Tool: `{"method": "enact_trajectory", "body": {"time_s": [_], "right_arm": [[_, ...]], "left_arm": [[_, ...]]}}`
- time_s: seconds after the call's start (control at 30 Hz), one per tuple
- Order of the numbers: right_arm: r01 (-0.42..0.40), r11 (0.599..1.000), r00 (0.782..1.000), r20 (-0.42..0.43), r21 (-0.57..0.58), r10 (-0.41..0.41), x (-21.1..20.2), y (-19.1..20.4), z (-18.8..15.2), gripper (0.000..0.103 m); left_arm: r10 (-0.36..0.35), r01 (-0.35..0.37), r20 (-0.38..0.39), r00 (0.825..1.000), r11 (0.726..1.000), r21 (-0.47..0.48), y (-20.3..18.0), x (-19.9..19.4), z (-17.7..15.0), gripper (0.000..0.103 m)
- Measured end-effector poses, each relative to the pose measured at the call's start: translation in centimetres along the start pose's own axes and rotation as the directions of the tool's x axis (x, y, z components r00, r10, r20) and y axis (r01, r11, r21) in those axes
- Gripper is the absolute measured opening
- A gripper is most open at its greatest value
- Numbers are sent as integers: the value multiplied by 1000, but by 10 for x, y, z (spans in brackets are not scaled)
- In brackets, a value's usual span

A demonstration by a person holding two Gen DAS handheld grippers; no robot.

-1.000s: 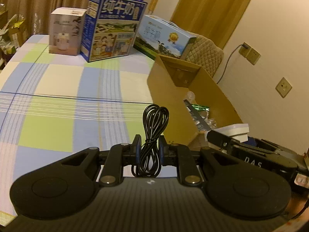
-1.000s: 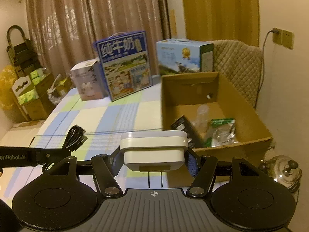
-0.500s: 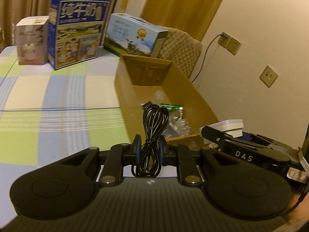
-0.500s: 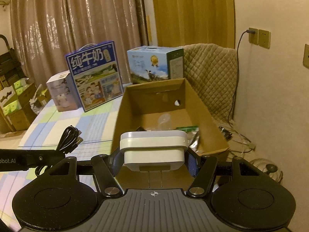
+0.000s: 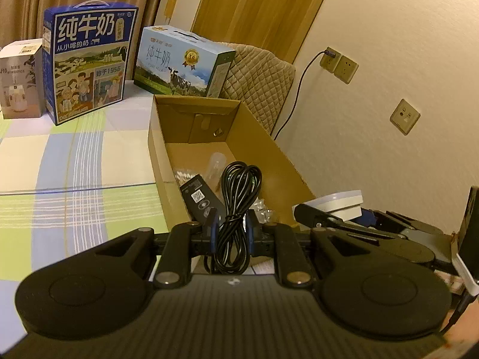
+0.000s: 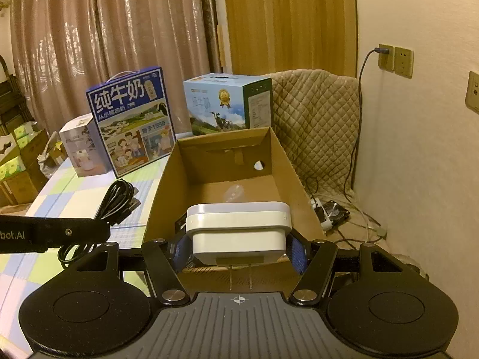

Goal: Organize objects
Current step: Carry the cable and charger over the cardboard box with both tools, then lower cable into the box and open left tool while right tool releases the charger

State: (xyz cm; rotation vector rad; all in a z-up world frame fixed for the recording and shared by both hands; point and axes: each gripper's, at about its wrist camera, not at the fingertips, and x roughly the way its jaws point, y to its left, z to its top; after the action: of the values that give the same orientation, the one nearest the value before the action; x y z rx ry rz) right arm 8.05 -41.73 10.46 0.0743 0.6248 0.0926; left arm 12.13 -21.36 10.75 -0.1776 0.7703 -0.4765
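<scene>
Cable (image 5: pixel 236 209), black and looped in a bundle, is squeezed between the two fingers of the left gripper (image 5: pixel 231 233), which are closed tight on it. It hangs over the near end of the brown cardboard box (image 5: pixel 269 149). Just to the right, the right gripper (image 6: pixel 238 249) is closed on a white plug adapter (image 6: pixel 238 227), its two metal prongs pointing back. It too sits over the box's near end. Inside the box lie a small black pack (image 5: pixel 199 199) and a clear bottle (image 5: pixel 216 164). Farther off, on the checked cloth (image 5: pixel 74 179), stand a dark blue milk carton (image 5: pixel 86 65), a light blue milk carton (image 5: pixel 179 62) and a white box (image 5: pixel 19 80).
</scene>
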Motion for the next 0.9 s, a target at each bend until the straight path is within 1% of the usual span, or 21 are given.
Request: {"method": "enact_trajectory", "body": {"time_s": [0.37,0.53,0.9], "right_arm": [[0,1000,1000,5,-22,0,13,-5,15,61],[3,999,1000,11,-32,-3,17,-7,24,61],[1,999,1000,18,-39,0,25,-12,35,61]], "left_arm": [[5,-4,20,1000,1000,-5,-1,12,19,14],[6,-5,20,1000,1000,-22,0,21,27,14],[11,-11,20,1000,1000,-22,-5,36,35,14]]}}
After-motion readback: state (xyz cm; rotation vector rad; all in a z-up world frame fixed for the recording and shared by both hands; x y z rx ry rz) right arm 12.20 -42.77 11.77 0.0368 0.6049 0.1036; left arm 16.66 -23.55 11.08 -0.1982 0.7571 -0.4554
